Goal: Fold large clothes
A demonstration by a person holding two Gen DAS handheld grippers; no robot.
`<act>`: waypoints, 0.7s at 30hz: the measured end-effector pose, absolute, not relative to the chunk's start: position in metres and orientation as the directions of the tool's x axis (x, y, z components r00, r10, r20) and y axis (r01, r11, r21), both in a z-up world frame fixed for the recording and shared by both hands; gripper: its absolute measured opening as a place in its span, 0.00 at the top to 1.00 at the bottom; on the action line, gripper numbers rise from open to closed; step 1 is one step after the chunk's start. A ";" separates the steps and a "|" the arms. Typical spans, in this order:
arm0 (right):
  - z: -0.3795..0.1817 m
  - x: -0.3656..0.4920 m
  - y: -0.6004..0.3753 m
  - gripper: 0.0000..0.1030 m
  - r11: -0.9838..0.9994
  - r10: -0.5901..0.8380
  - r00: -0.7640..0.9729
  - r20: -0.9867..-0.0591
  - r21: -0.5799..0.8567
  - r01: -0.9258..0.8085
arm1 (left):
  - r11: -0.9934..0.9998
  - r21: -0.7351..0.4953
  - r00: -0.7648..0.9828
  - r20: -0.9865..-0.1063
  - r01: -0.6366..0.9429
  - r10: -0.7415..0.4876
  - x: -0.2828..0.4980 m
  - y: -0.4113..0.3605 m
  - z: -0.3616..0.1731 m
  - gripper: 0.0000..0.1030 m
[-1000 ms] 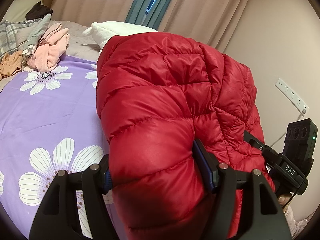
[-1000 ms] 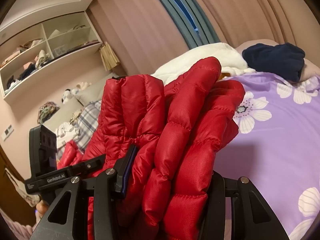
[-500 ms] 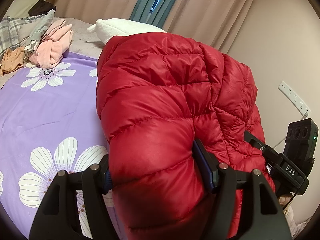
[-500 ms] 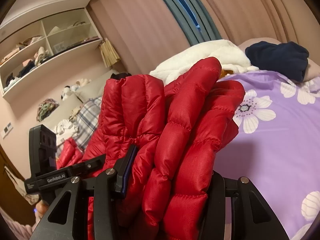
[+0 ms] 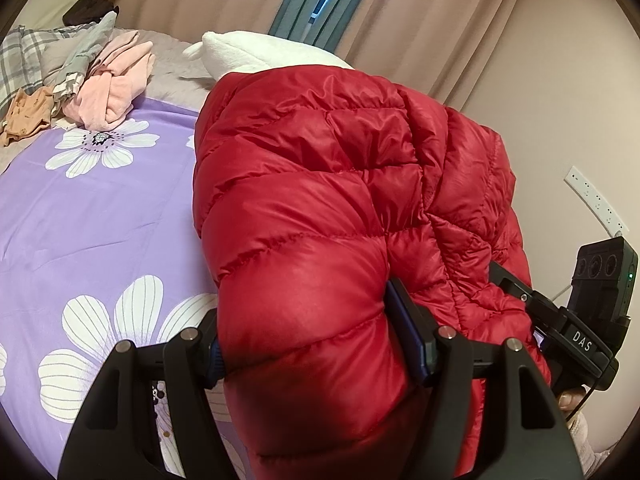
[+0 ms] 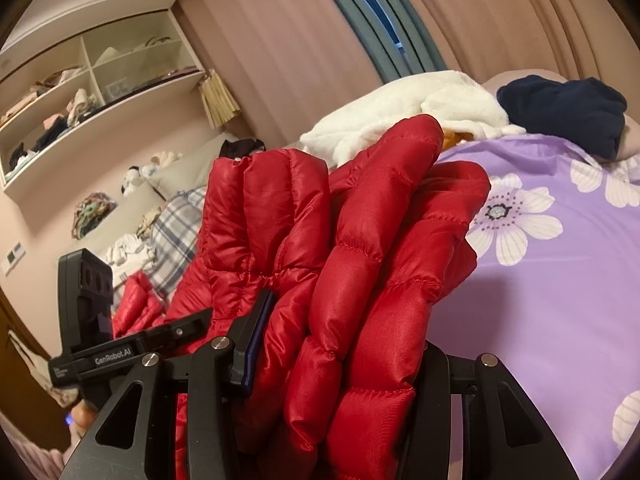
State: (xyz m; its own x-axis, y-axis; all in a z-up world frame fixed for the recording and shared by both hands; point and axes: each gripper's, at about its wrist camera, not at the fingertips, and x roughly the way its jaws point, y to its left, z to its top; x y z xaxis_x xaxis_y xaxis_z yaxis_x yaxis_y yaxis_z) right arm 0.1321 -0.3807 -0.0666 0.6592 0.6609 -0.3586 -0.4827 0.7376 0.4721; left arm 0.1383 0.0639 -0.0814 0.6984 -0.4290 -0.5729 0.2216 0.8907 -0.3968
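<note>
Both of my tongs are clamped on the red puffer jacket (image 5: 320, 208), which I hold above the purple floral bedsheet (image 5: 100, 216). My left gripper (image 5: 316, 344) has its jaws spread only as far as the thick quilted roll between them allows, the blue pads pressed into the padding on either side. My right gripper (image 6: 332, 344) is in the same condition: jaws closed against a bunched stack of quilted folds, one blue-edged pad visible at the jacket's left flank. Seen from the left wrist, the jacket drapes from my left tongs across to my right gripper (image 5: 568, 320), which sits at the jacket's far lower edge. From the right wrist view, the jacket (image 6: 340, 260) trails down toward my left gripper (image 6: 92, 320).

Behind the jacket lies a white fleece blanket (image 5: 256, 54). A pink garment (image 5: 116, 80) and a plaid cloth (image 5: 24, 56) sit well apart from the jacket, at the far corner of the sheet. A navy garment (image 6: 564, 112) rests beyond the jacket, beside the white fleece.
</note>
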 end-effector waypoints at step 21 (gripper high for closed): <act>-0.067 0.135 -0.376 0.54 0.740 0.658 0.662 -0.360 0.471 -0.480 | 0.892 -0.400 0.697 -0.577 0.213 -0.425 0.141 0.063 -0.081 0.35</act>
